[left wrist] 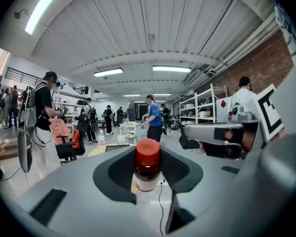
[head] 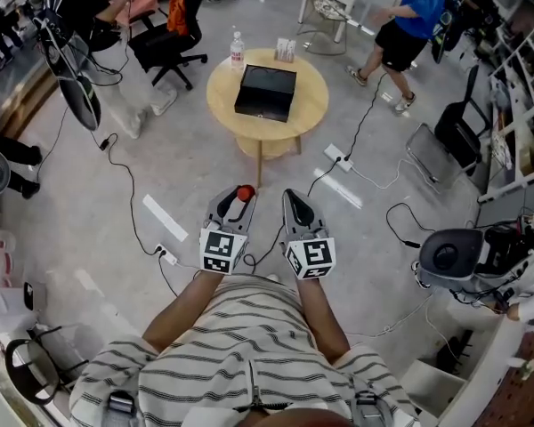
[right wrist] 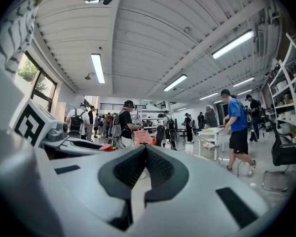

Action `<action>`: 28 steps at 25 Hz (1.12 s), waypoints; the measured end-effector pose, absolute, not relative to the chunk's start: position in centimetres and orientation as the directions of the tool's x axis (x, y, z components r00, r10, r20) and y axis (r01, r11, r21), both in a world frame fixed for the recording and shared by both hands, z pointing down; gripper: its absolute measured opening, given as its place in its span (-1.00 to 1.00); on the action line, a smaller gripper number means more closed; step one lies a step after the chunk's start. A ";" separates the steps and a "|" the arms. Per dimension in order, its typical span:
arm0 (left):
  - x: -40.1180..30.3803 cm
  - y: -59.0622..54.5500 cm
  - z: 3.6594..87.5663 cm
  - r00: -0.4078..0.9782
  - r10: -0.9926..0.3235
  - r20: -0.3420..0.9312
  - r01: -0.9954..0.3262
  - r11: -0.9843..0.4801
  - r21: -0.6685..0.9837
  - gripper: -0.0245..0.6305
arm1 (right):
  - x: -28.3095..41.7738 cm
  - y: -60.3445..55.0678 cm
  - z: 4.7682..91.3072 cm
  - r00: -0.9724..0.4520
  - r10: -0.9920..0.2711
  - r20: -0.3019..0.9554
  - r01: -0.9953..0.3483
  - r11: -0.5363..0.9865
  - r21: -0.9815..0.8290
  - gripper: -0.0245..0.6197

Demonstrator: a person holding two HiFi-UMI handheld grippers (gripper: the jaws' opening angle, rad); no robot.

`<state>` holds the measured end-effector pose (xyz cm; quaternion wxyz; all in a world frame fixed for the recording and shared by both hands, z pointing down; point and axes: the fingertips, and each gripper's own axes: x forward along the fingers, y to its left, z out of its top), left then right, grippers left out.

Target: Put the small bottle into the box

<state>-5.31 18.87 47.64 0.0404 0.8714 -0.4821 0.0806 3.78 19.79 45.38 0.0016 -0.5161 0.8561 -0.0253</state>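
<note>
Left gripper view: we clamp small bottle (left wrist: 147,158) in left gripper (head: 237,200), right gripper (right wrist: 146,158) closed empty; carry it upright to box (head: 265,92).

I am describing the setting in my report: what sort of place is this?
Likely a shared workshop or lab hall: open metal shelving by a brick wall, cables trailing over the concrete floor, and many people at work tables.
</note>
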 end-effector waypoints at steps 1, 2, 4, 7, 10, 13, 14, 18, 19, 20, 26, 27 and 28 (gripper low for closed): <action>-5.1 18.9 47.7 0.519 -0.836 0.179 -0.849 -0.529 -0.009 -0.45 | 3.9 19.8 45.4 -0.472 -0.881 0.023 -0.881 0.471 -0.045 -0.90; -4.9 18.9 47.8 0.517 -0.837 0.179 -0.850 -0.527 -0.014 -0.45 | 4.1 19.7 45.5 -0.477 -0.879 0.022 -0.879 0.475 -0.044 -0.90; -4.2 19.0 48.1 0.511 -0.841 0.179 -0.852 -0.522 -0.020 -0.45 | 4.7 19.7 45.8 -0.484 -0.875 0.021 -0.875 0.482 -0.044 -0.90; -3.0 20.0 48.5 0.501 -0.847 0.179 -0.858 -0.513 -0.021 -0.45 | 5.7 20.3 46.2 -0.494 -0.869 0.018 -0.869 0.493 -0.046 -0.90; -2.0 20.8 49.1 0.500 -0.846 0.188 -0.859 -0.512 -0.021 -0.45 | 6.3 20.7 46.5 -0.503 -0.864 0.016 -0.864 0.502 -0.047 -0.90; -1.3 21.0 49.5 0.503 -0.841 0.200 -0.855 -0.517 -0.025 -0.45 | 6.9 20.6 46.9 -0.506 -0.863 0.020 -0.862 0.504 -0.053 -0.90; -1.2 21.1 49.5 0.501 -0.842 0.202 -0.856 -0.516 -0.024 -0.45 | 7.0 20.7 46.9 -0.506 -0.862 0.021 -0.862 0.505 -0.055 -0.90; -0.7 20.8 49.7 0.497 -0.844 0.204 -0.859 -0.511 -0.024 -0.45 | 7.3 20.4 47.3 -0.513 -0.858 0.029 -0.858 0.510 -0.063 -0.90; -0.6 20.6 49.8 0.497 -0.843 0.206 -0.859 -0.511 -0.022 -0.45 | 7.3 20.2 47.5 -0.515 -0.857 0.032 -0.856 0.512 -0.063 -0.90; -0.6 20.3 50.0 0.496 -0.843 0.207 -0.859 -0.511 -0.020 -0.45 | 7.3 19.9 47.6 -0.516 -0.856 0.036 -0.856 0.513 -0.064 -0.90; -0.9 18.0 50.2 0.497 -0.843 0.205 -0.860 -0.510 -0.009 -0.45 | 7.2 17.7 47.8 -0.513 -0.857 0.046 -0.858 0.510 -0.056 -0.90; -1.0 17.6 50.2 0.499 -0.842 0.204 -0.860 -0.510 -0.004 -0.45 | 7.0 17.3 47.8 -0.514 -0.857 0.049 -0.858 0.511 -0.054 -0.90; -1.0 17.1 50.3 0.500 -0.842 0.204 -0.859 -0.511 0.000 -0.45 | 6.8 16.8 47.9 -0.514 -0.856 0.053 -0.857 0.512 -0.051 -0.90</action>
